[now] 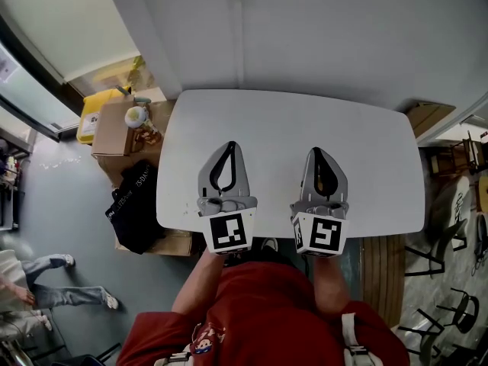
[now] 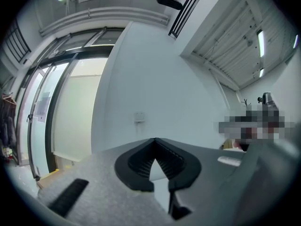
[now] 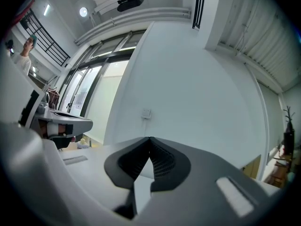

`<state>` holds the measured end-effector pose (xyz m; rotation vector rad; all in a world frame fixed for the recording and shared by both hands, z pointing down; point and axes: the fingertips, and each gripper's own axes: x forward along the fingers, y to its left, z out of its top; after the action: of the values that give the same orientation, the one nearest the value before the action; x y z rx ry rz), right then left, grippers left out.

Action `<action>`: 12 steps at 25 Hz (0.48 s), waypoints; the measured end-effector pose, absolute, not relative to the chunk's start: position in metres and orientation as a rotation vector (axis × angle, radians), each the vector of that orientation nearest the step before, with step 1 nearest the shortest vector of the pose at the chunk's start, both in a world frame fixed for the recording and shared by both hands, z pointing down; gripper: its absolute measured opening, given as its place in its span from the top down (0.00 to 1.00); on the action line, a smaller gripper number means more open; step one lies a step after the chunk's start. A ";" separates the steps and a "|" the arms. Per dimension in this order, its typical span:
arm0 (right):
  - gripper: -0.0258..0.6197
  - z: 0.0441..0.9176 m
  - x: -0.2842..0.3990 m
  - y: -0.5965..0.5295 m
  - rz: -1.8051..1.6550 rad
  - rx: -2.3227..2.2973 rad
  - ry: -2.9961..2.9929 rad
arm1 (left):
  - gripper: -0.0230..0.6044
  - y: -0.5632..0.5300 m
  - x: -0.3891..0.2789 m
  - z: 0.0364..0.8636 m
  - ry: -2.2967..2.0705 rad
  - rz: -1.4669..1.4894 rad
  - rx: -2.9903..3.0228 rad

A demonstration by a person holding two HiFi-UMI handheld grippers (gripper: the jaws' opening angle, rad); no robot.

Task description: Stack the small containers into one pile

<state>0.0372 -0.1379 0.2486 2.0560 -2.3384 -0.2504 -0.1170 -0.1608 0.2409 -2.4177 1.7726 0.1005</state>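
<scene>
No small containers show in any view. In the head view my left gripper (image 1: pixel 231 146) hangs over the near left part of the white table (image 1: pixel 366 151), its tips met with nothing between them. My right gripper (image 1: pixel 318 152) is beside it on the right, shut and empty too. Both point away from me toward the grey wall. In the left gripper view the left gripper (image 2: pixel 154 140) has its ribbed pads touching at the tip. The right gripper view shows the right gripper (image 3: pixel 149 139) the same way, against the wall.
Left of the table stand a cardboard box (image 1: pixel 113 128), a yellow bin (image 1: pixel 93 113) and a black bag (image 1: pixel 137 204) on the floor. Chairs (image 1: pixel 450 311) stand at the lower right. A person's legs (image 1: pixel 46 284) show at the far left. A wall socket (image 3: pixel 146 113) sits on the wall ahead.
</scene>
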 end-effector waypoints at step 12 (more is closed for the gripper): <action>0.96 0.256 0.038 -0.143 -0.245 2.035 -2.297 | 0.97 -0.168 -0.115 0.241 1.744 0.110 -2.417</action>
<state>0.0378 -0.1429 0.2558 2.0352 -2.2968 -0.2451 -0.1149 -0.1678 0.2411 -2.4168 1.7443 0.1103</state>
